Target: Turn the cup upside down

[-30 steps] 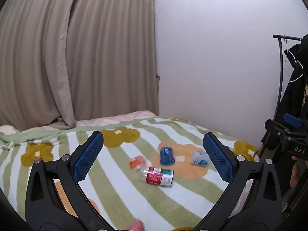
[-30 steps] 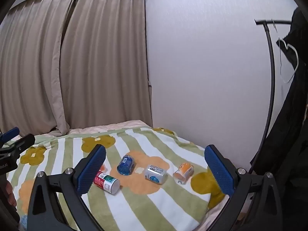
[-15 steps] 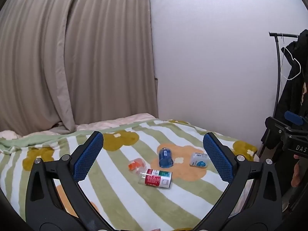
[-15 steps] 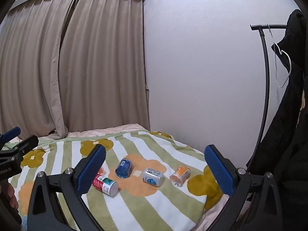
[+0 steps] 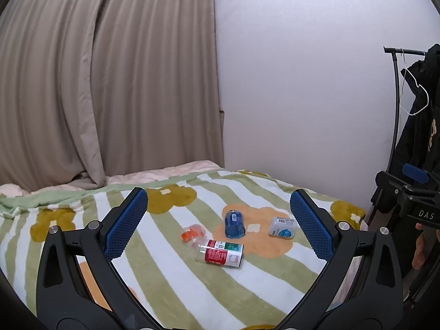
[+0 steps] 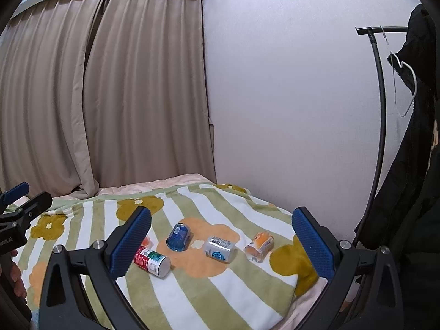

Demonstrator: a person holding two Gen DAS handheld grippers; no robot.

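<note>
Several small plastic cups lie on their sides on a striped flower blanket (image 5: pixel 170 280). A blue cup (image 5: pixel 234 223) (image 6: pixel 178 236) lies in the middle. A red-and-green labelled cup (image 5: pixel 221 253) (image 6: pixel 151 260) lies nearest. A white-and-blue cup (image 5: pixel 282 227) (image 6: pixel 220 249) lies to the right. An orange-labelled cup (image 6: pixel 259 246) lies farthest right, and a clear cup with an orange patch (image 5: pixel 192 235) lies to the left. My left gripper (image 5: pixel 220 225) and right gripper (image 6: pixel 221 240) are both open, empty and held well back from the cups.
Beige curtains (image 5: pixel 110 82) hang behind the bed and a white wall (image 5: pixel 302 82) runs along its right side. A black coat rack (image 6: pixel 382 110) with dark clothes and a white hanger stands at the right. The blanket's right edge (image 6: pixel 299 288) drops off beside it.
Both grippers have risen and pulled back a little, so the cups sit lower and smaller in both views. The cups have not moved. Both grippers stay open.
</note>
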